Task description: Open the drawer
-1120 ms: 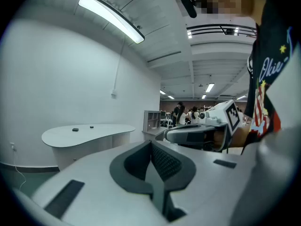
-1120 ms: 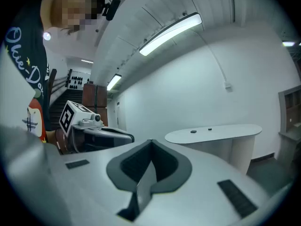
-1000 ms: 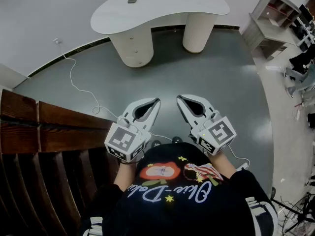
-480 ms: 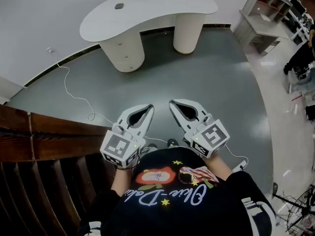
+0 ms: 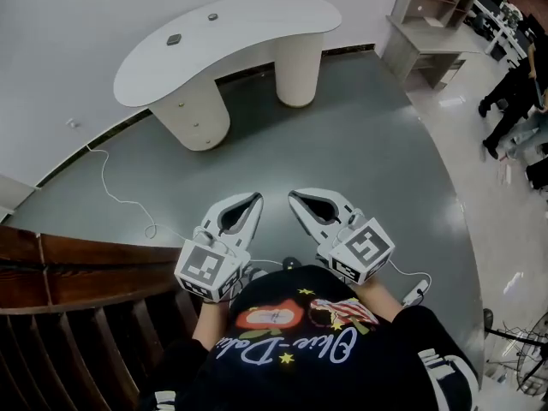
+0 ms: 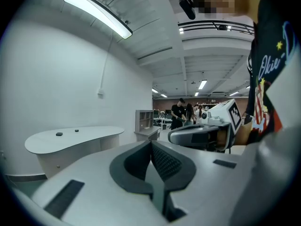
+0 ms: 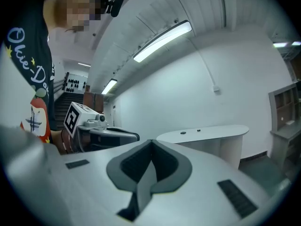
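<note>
Facing the white drawer pedestal [image 5: 195, 120] well ahead, left hand-held gripper [image 5: 256, 197] and right hand-held gripper [image 5: 292, 196], both pressed together, empty.

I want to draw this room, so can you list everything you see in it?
desk: one, white, curved, by the wall at the top
small things: two, dark, on the desk
knobs: three, small, down the desk's left leg
cable: one, white, on the floor at left
floor: one, grey, middle
shelf: one, pale, top right
wooden slats: several, brown, bottom left
people: several, dark clothes, far right
lamp: one, long, lit, on the ceiling
shirt: one, black with print, bottom
left hand-held gripper: one, white, shut, empty
right hand-held gripper: one, white, shut, empty
</note>
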Demonstrator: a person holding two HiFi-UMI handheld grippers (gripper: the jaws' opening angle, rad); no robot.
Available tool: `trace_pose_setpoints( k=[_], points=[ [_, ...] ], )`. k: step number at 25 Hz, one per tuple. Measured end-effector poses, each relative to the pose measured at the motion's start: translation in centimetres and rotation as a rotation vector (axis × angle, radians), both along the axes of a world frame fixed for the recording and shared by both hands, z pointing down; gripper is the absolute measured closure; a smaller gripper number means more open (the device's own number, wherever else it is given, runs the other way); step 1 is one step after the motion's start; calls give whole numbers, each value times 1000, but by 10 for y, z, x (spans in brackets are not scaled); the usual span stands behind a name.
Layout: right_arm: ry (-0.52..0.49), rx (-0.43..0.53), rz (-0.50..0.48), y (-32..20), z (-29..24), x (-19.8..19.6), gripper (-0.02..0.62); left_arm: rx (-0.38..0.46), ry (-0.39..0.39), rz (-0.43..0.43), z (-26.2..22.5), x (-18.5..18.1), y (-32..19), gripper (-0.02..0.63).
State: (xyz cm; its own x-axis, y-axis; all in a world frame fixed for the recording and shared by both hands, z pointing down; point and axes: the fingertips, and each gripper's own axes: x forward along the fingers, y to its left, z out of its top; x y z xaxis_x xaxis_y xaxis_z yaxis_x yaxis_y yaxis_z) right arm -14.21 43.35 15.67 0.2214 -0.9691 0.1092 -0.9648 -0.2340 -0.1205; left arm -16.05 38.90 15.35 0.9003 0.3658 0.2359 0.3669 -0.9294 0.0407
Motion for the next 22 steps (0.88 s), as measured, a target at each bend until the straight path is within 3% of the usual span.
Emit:
trace_pose_setpoints(
  k=[7, 16, 22],
  points=[
    [-22, 30, 6, 31, 6, 16, 595, 36, 4, -7, -2, 8, 28, 601],
    [-65, 47, -18, 16, 17, 25, 595, 42, -13, -64, 4, 16, 2, 601],
    [-74, 30, -5, -13, 22, 52, 595, 17, -9, -72, 9, 42, -34, 600]
  ],
)
